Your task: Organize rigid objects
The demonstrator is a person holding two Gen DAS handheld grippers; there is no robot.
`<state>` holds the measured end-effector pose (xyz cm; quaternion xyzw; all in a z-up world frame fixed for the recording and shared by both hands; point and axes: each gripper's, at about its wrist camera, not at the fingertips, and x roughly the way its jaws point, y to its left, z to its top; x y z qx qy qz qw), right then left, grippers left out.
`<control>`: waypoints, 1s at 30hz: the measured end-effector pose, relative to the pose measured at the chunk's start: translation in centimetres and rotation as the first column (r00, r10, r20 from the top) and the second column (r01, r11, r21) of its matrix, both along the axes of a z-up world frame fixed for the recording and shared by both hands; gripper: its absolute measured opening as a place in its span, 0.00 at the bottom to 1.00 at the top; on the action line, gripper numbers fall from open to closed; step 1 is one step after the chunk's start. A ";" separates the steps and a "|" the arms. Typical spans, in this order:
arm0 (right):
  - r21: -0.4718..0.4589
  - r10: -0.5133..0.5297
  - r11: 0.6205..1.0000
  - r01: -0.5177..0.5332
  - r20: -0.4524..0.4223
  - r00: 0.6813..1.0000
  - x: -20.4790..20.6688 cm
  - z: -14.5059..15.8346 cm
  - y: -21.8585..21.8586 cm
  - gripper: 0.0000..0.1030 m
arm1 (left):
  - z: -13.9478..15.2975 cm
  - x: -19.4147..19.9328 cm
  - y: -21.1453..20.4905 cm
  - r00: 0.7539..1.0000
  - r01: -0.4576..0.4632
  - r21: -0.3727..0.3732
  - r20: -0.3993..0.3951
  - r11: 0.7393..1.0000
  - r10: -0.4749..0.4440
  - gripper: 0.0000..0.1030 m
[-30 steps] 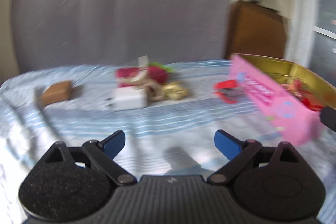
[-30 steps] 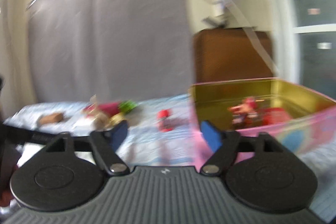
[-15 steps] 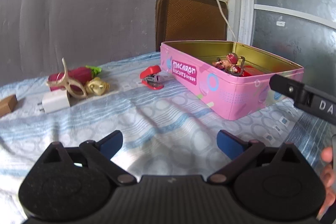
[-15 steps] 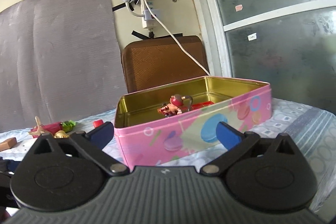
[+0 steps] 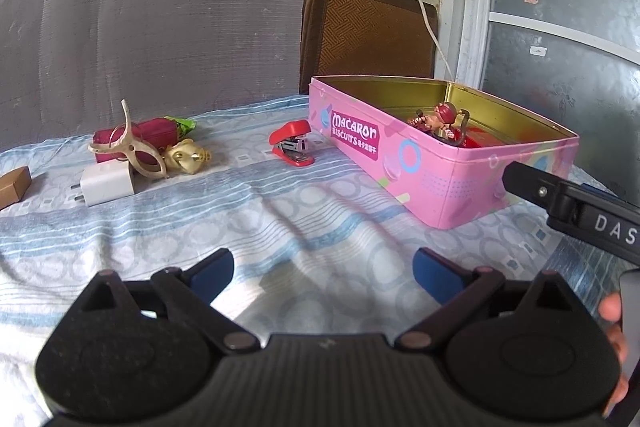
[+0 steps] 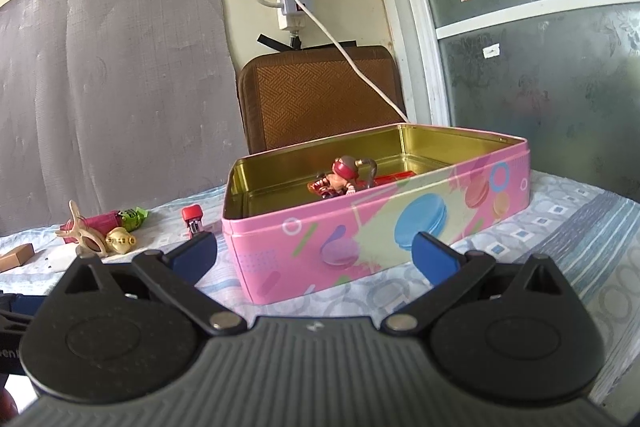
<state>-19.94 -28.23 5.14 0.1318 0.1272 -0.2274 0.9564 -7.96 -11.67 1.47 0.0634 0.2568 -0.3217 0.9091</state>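
Both my grippers, left (image 5: 323, 269) and right (image 6: 315, 251), gape empty; the stapler (image 5: 292, 148) lies ahead-left of the tin (image 5: 440, 183), nearer my left jaws, long axis toward them.

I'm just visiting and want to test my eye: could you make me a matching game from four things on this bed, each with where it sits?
Things:
1. red stapler
2. toy figure
3. white charger
4. brown block

Places:
A. inside the pink tin
B. far left edge of the view
C. just left of the tin
D. in front of the beige clip

Pairs: 1-C, 2-A, 3-D, 4-B
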 end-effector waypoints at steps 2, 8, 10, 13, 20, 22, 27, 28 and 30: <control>-0.001 0.001 1.000 -0.001 -0.002 1.000 0.0 0.0 0.1 1.00 | 0.0 0.0 0.0 1.000 0.006 0.002 0.003 1.000 -0.006 0.97; 0.006 -0.001 1.000 0.001 -0.008 1.000 0.0 0.0 0.1 1.00 | 0.0 -0.3 -0.2 0.999 0.031 0.011 0.017 0.999 -0.031 0.96; 0.005 0.002 1.000 -0.002 -0.009 1.000 0.1 0.0 0.1 1.00 | 0.0 -0.4 -0.2 0.999 0.038 0.013 0.018 0.999 -0.038 0.97; 0.003 0.006 1.000 -0.006 -0.012 1.000 0.1 0.0 0.1 1.00 | 0.0 -0.4 -0.2 0.999 0.048 0.014 0.019 0.999 -0.048 0.96; 0.005 0.011 1.000 -0.011 -0.020 1.000 0.2 0.0 0.1 1.00 | 0.0 -0.6 -0.4 0.997 0.073 0.020 0.025 0.997 -0.073 0.96; 0.004 0.012 1.000 -0.012 -0.022 1.000 0.2 0.0 0.1 1.00 | 0.0 -0.7 -0.4 0.997 0.076 0.020 0.026 0.997 -0.077 0.96; -0.001 0.017 1.000 -0.017 -0.028 0.999 0.3 0.0 0.2 1.00 | 0.0 -0.6 -0.3 0.997 0.079 0.017 0.020 0.997 -0.079 0.96; -0.002 0.018 1.000 -0.018 -0.029 0.999 0.3 0.0 0.2 1.00 | 0.0 -0.6 -0.3 0.997 0.079 0.016 0.018 0.997 -0.080 0.96; 0.000 0.019 1.000 -0.019 -0.029 0.999 0.3 -0.1 0.2 1.00 | 0.0 -0.6 -0.3 0.997 0.080 0.015 0.014 0.997 -0.080 0.96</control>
